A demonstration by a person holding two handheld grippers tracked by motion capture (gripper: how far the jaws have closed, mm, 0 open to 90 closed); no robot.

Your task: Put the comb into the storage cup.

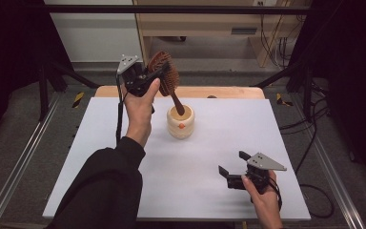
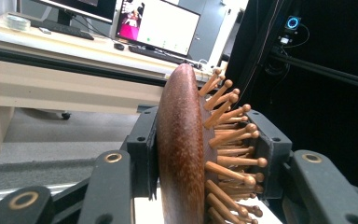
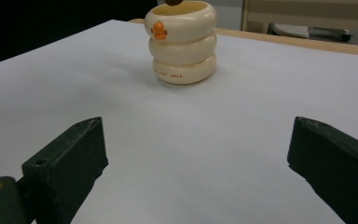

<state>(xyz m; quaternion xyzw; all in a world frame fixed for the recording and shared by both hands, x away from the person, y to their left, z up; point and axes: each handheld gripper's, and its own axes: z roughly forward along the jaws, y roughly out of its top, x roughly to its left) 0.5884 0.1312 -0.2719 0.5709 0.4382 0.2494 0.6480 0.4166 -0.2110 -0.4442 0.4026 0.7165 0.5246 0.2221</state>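
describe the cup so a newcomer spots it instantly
Start at the white table: the cup stands just behind its middle, below the left gripper holding a hairbrush. It is cream, shaped like three stacked rings, with a small orange duck beak on its side.

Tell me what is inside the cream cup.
The hairbrush handle's lower end dips into the cream cup, while the left gripper clamps the brush head above. The cup's wall hides its bottom and any other contents.
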